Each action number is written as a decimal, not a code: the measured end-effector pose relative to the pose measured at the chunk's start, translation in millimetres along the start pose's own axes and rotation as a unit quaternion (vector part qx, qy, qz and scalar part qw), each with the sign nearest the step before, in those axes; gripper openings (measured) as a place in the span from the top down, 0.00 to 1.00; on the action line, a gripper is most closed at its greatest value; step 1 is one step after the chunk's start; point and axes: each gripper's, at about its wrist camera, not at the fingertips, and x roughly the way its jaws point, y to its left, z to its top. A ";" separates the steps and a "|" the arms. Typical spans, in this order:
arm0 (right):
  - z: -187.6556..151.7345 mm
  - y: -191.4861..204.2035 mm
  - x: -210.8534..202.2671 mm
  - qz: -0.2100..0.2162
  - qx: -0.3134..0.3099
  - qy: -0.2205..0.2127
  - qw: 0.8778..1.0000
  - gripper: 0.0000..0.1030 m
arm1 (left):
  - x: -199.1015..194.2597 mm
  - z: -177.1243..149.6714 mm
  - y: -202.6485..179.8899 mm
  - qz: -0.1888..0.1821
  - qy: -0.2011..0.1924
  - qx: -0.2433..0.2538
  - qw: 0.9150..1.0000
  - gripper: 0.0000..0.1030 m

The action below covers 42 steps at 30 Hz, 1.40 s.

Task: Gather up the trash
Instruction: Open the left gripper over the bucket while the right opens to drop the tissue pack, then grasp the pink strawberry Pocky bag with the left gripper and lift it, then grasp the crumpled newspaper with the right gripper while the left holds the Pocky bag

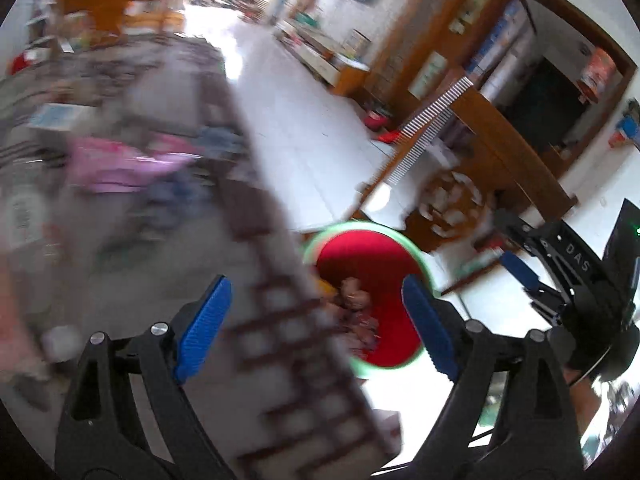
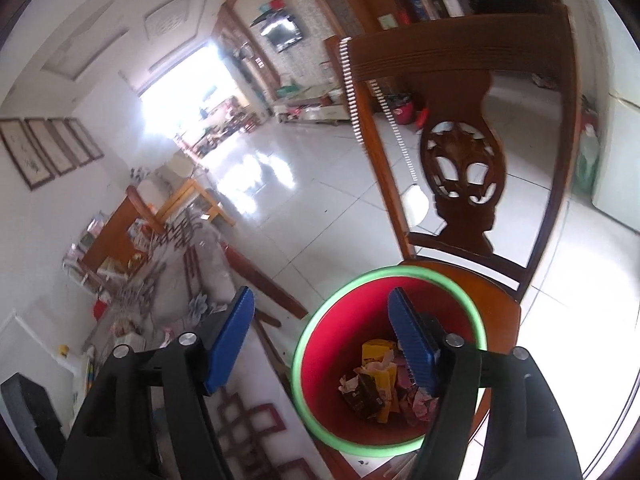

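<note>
Both released, empty: right tool (image 2: 322, 342) directly over red bin (image 2: 384, 432) on chair (image 2: 496, 304); left tool (image 1: 316, 328) nearer worktop (image 1: 132, 248).

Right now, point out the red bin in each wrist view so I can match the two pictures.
Left wrist: the red bin sits low and right of centre, half hidden behind the table edge, between the open left gripper fingers.
Right wrist: the red bin is at bottom centre, on the chair seat, partly behind the open right gripper.
Shared landmark: the carved wooden chair behind the bin.
</note>
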 end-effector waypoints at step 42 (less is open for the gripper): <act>-62.5 142.8 42.5 0.077 -0.161 0.112 0.977 0.24 | -88.7 -43.0 212.0 0.203 0.006 -0.115 0.972 0.28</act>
